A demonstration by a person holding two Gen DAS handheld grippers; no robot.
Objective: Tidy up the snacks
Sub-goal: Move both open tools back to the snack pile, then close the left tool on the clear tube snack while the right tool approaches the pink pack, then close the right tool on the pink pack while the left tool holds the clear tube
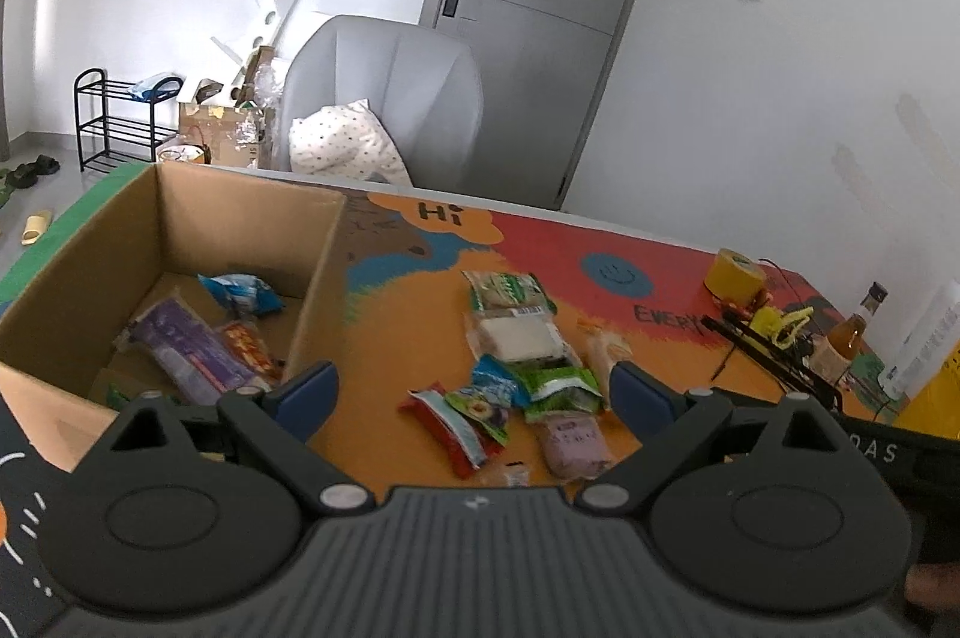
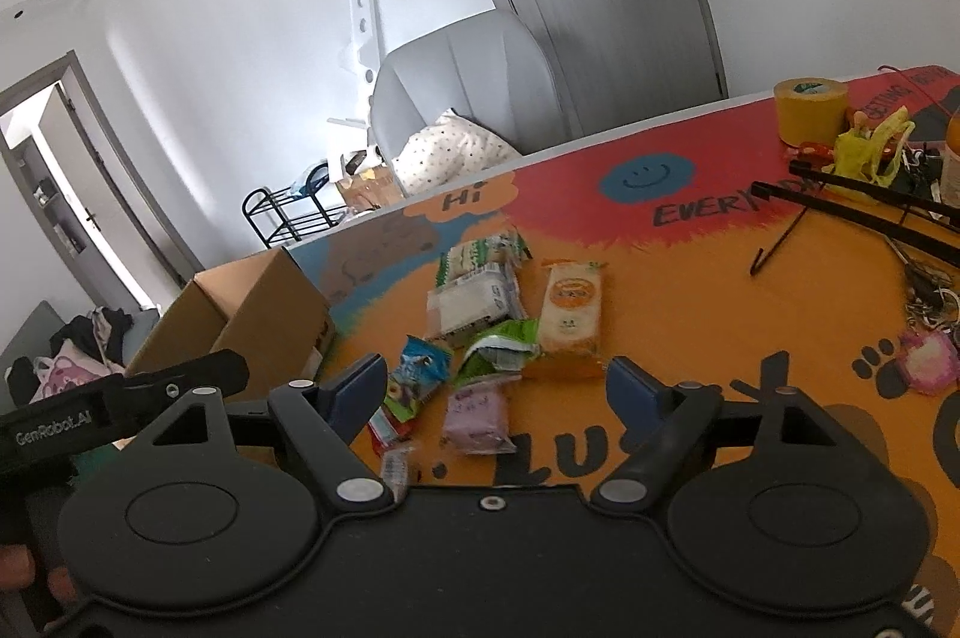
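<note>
Partly done by the look of it: open brown cardboard box (image 1: 180,242) at left already holding a blue packet, a purple pouch (image 1: 186,350) and a red one, with roughly eight loose snack packets (image 1: 516,374) still heaped on the printed orange-red table mat (image 1: 390,338) just right of it. Left gripper (image 1: 474,398) and right gripper (image 2: 495,386) both spread wide, empty, hovering over the heap. Legible: "Hi", "EVERY…" on mat; "GenRobot.AI" on gripper handle (image 2: 54,437); packet labels too blurred.
</note>
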